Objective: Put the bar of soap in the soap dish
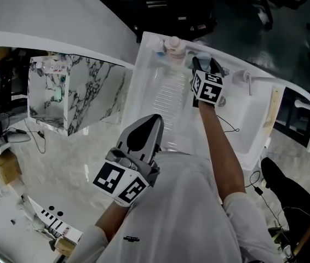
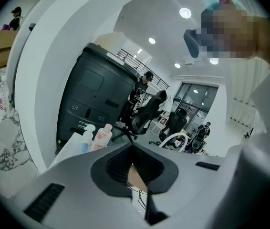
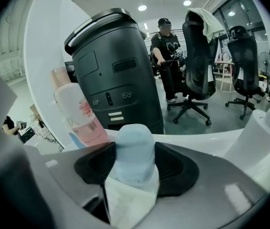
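In the head view, the left hand-held gripper (image 1: 154, 123) is near the person's chest, well short of the pink-capped plastic bottle (image 1: 173, 44), with its jaws drawn together. The right hand-held gripper (image 1: 203, 64) reaches to the far end of the long white basin (image 1: 155, 92), just right of that bottle. A small patch of the pale blue rounded bar of soap (image 1: 203, 55) shows at its tip.

In the left gripper view, the left hand-held gripper (image 2: 132, 149) has its ribbed pads meeting at the tips with nothing clamped between them. The pink bottle (image 2: 101, 136) stands ahead and to the left.

In the right gripper view, the right hand-held gripper (image 3: 136, 171) is clamped on the soap (image 3: 135, 149). The bar is smooth and matte, an even light blue with a domed top and softly rounded edges, and it stands on end with a dark pad touching each side. It sits just right of the bottle (image 3: 80, 116), which shows a pink flower print.
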The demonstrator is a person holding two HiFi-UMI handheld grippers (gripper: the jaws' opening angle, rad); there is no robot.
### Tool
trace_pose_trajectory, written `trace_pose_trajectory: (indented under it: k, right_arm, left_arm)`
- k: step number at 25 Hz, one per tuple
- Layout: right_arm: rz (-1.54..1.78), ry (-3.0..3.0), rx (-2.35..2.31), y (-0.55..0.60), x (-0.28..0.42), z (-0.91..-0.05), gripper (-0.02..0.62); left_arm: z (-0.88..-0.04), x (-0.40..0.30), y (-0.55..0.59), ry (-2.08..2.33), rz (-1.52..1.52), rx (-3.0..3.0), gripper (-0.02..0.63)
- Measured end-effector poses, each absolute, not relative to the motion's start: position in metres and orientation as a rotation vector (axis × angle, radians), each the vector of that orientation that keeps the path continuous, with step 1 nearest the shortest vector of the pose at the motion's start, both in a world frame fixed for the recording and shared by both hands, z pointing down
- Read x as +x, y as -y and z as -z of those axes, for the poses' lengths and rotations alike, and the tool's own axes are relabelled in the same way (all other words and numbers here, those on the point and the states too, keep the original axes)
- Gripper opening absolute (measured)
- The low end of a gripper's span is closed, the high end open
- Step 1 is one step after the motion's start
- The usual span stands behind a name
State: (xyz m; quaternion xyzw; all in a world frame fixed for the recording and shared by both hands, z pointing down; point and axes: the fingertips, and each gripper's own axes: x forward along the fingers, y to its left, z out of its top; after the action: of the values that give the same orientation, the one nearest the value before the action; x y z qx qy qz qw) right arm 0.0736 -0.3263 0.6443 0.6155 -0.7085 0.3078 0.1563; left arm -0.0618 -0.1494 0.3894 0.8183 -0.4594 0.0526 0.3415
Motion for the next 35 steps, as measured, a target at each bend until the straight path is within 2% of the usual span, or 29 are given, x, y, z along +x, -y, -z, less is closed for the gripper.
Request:
trace_pose_trajectory:
  k: [13, 35]
  right_arm:
    - [-0.989, 1.986, 1.762, 0.328, 0.076, -0.664, 0.273]
    - [-0.912, 2.005, 1.822, 0.322, 0.082, -0.649, 0.270]
  left_arm:
    - [-0.396, -0.069, 0.148, 1.226, -0.161, 2.109, 0.000]
    - [-0.391, -0.066, 0.140, 1.241, -0.149, 2.115, 0.000]
